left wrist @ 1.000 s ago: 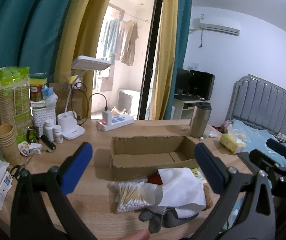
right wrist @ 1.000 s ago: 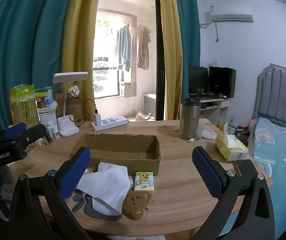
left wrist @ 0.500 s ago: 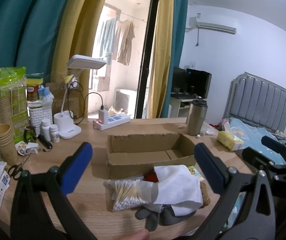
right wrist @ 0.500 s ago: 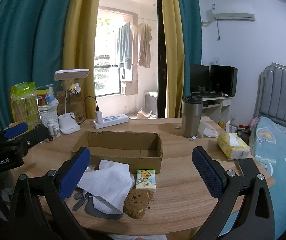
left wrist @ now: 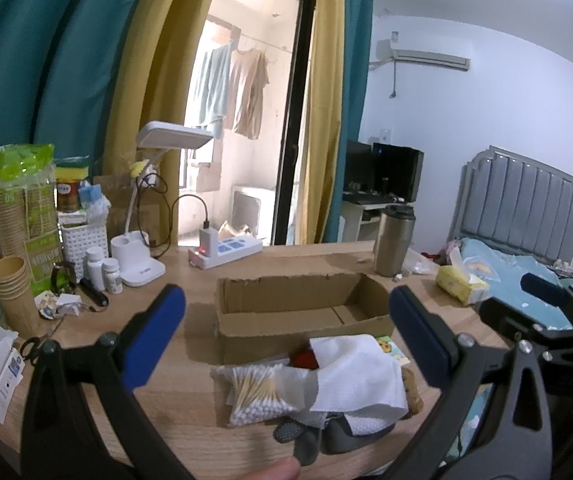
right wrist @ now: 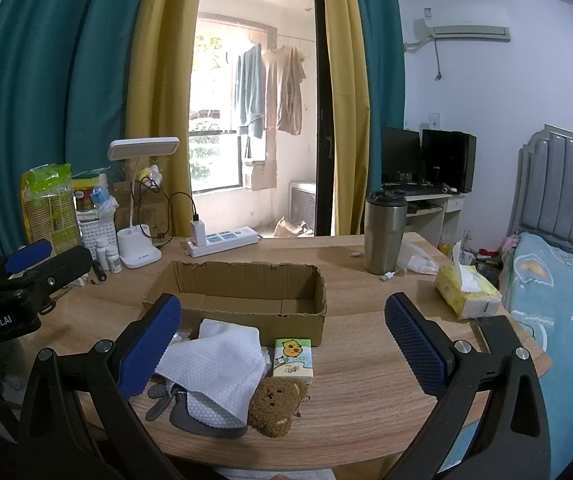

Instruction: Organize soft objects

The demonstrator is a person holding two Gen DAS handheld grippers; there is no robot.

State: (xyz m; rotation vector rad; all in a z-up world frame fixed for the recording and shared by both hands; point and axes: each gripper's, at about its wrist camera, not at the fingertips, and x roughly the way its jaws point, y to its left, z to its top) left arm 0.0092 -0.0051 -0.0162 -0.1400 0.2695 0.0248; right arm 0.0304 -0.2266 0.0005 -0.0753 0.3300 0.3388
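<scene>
Both grippers, left gripper (left wrist: pixel 284 332) and right gripper (right wrist: pixel 282 340), jaws apart and empty, have barely drifted; the soft pile at six o'clock of the cardboard box (right wrist: pixel 242 292) remains untouched.

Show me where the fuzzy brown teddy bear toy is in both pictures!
Left wrist view: the fuzzy brown teddy bear toy barely peeks out, lower right of centre, from under the white textured cloth.
Right wrist view: bottom centre, in full view, at the table's near edge, right of the cloth.
Shared landmark: the open brown cardboard box just behind the pile.
</scene>
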